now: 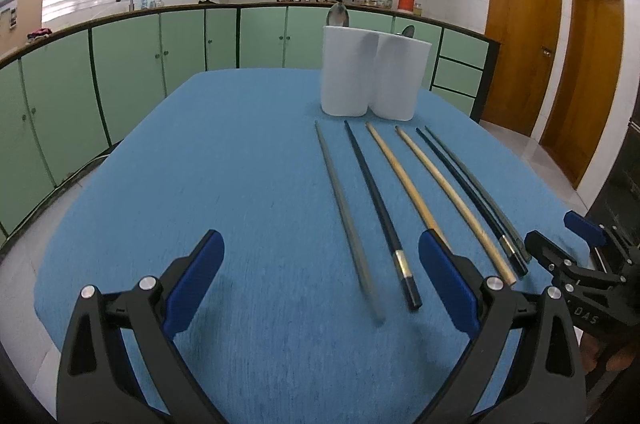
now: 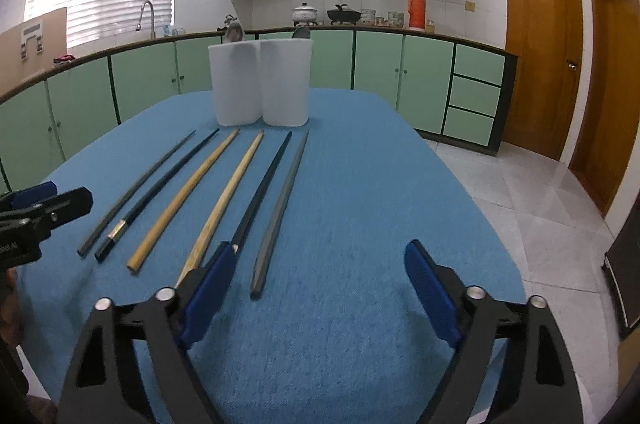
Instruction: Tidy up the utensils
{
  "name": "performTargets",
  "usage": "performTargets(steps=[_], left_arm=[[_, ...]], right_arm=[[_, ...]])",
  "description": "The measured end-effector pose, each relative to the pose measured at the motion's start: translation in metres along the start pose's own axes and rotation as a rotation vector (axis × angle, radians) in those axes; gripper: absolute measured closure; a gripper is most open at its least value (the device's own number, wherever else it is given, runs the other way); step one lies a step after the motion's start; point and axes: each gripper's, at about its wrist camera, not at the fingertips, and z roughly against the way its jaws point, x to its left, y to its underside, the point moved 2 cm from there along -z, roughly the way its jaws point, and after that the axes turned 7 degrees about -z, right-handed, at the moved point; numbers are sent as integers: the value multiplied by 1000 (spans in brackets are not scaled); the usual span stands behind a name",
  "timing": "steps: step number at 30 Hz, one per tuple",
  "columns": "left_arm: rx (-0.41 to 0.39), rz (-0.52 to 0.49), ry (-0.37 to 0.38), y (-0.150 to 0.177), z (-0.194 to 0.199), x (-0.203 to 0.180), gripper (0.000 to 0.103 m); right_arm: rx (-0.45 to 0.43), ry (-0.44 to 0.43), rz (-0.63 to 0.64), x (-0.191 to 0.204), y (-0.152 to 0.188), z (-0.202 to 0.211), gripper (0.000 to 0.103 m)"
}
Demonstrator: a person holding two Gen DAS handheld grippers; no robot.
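Observation:
Several chopsticks lie side by side on the blue cloth: a grey one (image 1: pixel 344 207), a black one with a silver band (image 1: pixel 380 212), two wooden ones (image 1: pixel 404 175) and a dark pair (image 1: pixel 472 191). They also show in the right wrist view, from the grey one (image 2: pixel 280 212) across to a wooden one (image 2: pixel 184 199). Two white holders (image 1: pixel 372 79) stand behind them with spoons (image 1: pixel 338 15) inside, and they show in the right wrist view too (image 2: pixel 260 83). My left gripper (image 1: pixel 320 284) is open over the near ends of the left chopsticks. My right gripper (image 2: pixel 316 292) is open beside the rightmost grey chopstick.
The table's blue cloth (image 1: pixel 224 159) has free room to the left of the chopsticks. Green kitchen cabinets (image 1: pixel 140 63) run behind the table. Tiled floor (image 2: pixel 540 207) and wooden doors (image 2: pixel 540 47) lie to the right. My right gripper shows in the left wrist view (image 1: pixel 568 248).

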Motion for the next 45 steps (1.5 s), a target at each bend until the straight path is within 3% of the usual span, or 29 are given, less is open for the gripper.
performTargets(steps=[16, 25, 34, 38, 45], left_arm=[[-21, -19, -27, 12, 5, -8, 8], [-23, -20, -27, 18, 7, -13, 8], [-31, -24, -29, 22, 7, -18, 9], [-10, -33, -19, 27, 2, -20, 27], [-22, -14, -12, 24, -5, -20, 40]], right_arm=[[-22, -16, 29, 15, 17, 2, 69], [-48, -8, 49, 24, 28, 9, 83], [-52, -17, 50, 24, 31, 12, 89], [-51, -24, 49, 23, 32, 13, 89], [-52, -34, 44, 23, 31, 10, 89]])
